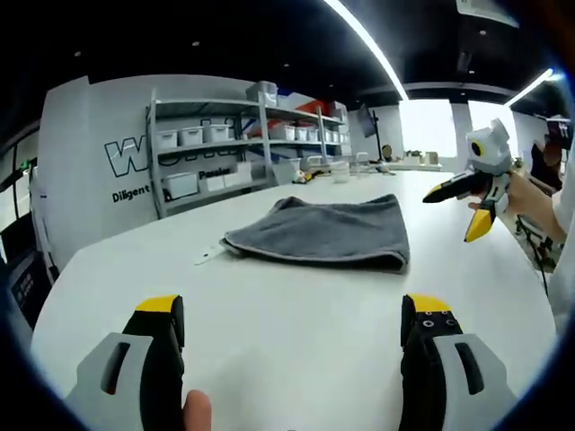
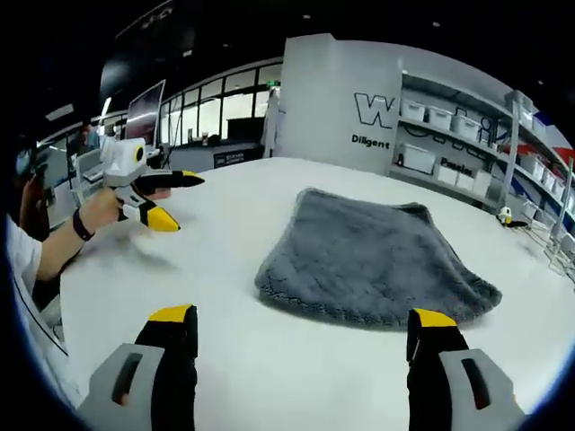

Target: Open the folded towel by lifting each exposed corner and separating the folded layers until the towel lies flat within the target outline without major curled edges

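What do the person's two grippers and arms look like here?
Both the left gripper and right gripper have black jaws with yellow tips on grey bodies. Seen from across the table, each carries a white housing. One arm wears a dark wristband and a white sleeve.

The folded towel lies on the table, ahead of the left gripper, whose jaws stand wide apart over the near tabletop. A small tag lies on the table just left of the towel. The right gripper hangs to the towel's right, above the table, well apart from it. Shelving with bins stands beyond the table's far edge, against the wall.
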The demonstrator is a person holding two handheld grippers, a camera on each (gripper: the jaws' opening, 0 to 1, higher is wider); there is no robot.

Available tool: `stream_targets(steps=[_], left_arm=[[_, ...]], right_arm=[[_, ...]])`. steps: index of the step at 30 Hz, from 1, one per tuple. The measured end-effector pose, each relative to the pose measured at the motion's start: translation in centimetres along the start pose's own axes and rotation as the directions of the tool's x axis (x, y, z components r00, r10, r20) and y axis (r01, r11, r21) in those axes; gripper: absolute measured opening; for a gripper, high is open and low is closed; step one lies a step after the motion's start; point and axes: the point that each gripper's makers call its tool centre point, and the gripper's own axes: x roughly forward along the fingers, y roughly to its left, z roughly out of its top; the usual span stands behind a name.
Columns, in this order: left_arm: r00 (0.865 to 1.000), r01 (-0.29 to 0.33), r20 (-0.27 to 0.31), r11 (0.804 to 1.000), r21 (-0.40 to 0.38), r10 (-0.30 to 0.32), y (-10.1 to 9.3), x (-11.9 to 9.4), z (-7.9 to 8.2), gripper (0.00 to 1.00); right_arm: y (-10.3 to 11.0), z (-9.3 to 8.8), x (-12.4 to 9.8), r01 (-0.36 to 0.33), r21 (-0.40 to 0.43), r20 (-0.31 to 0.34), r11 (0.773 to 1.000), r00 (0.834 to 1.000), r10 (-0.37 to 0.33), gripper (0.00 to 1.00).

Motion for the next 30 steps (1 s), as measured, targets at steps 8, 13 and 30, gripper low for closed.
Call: stream_targets(steps=[8, 13, 30], left_arm=[[1.000, -0.005, 0.003, 1.000, -0.002, 0.005, 0.3, -0.1, 0.1, 0.99], [1.000, -0.013, 0.012, 1.000, -0.007, 0.013, 0.7, -0.3, 0.3, 0.99], [0.999, -0.023, 0.029, 1.000, -0.020, 0.024, 1.3, -0.7, 0.8, 0.99]], right_arm=[[2.8, 0.8, 2.7, 0.089, -0.120, -0.054, 0.989, 0.994, -0.096, 0.84], [4.4, 1.4, 4.9, 0.121, -0.047, -0.030, 0.992, 0.992, -0.123, 0.79], [2.3, 1.4, 8.0, 0.254, -0.215, -0.060, 0.943, 0.960, -0.272, 0.40]])
